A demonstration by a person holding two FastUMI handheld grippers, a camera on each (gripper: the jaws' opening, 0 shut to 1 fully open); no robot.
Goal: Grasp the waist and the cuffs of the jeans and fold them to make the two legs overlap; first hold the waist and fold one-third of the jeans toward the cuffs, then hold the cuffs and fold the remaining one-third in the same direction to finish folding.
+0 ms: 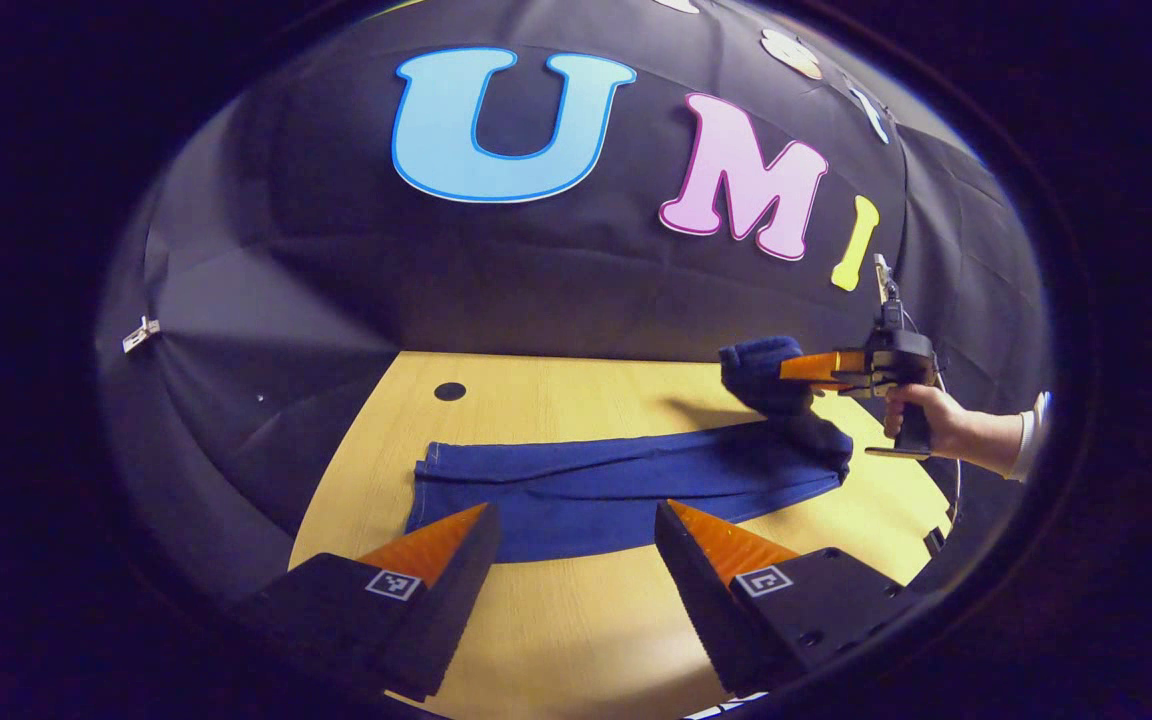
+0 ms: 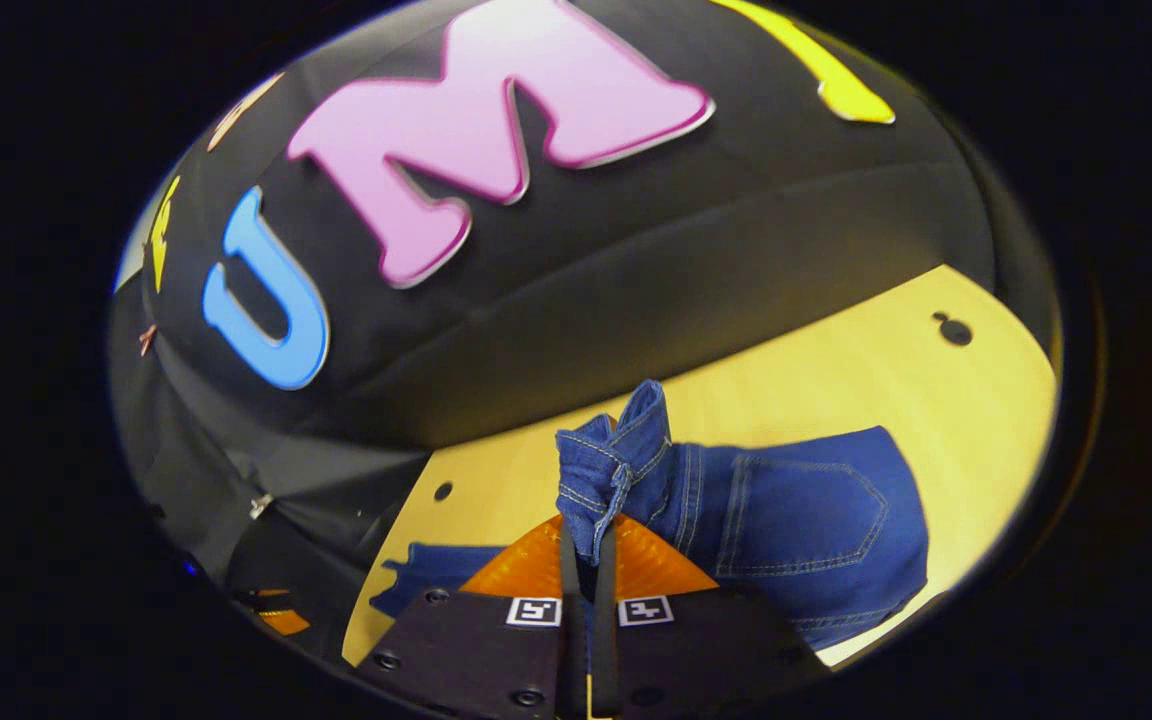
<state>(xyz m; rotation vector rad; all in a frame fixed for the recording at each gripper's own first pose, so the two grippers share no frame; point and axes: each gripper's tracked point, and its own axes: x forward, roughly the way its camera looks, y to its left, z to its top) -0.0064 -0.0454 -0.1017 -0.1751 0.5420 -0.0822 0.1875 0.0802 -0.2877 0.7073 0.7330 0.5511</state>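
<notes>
Your left gripper hangs over the near edge of the pale yellow wood-grain table, its two fingers spread wide apart with nothing between them. Both fingertips frame the near hem side of the dark blue denim jeans without touching the cloth.

In the left gripper view the jeans lie as a long flat band across the table, legs already overlapped, the cuff end with pale stitching at the left. The right-hand end of the band is lifted off the table and bunched upward.

Your right gripper shows in that view at the far right, held in a hand with a pale sleeve at the wrist. Its fingers point left into the raised lump of denim.

In the right gripper view, your right gripper has its fingers drawn almost together, only a thin slot between them, and a thick fold of the waistband stands up out of that slot. Both fingers press on this fold. The waist end hangs from the grip, with a stitched back pocket visible to the right of the fingers, draped over the tabletop. More of the blue denim lies flat on the table lower left.

A small round dark hole sits in the tabletop beyond the cuff end, well apart from the cloth.
</notes>
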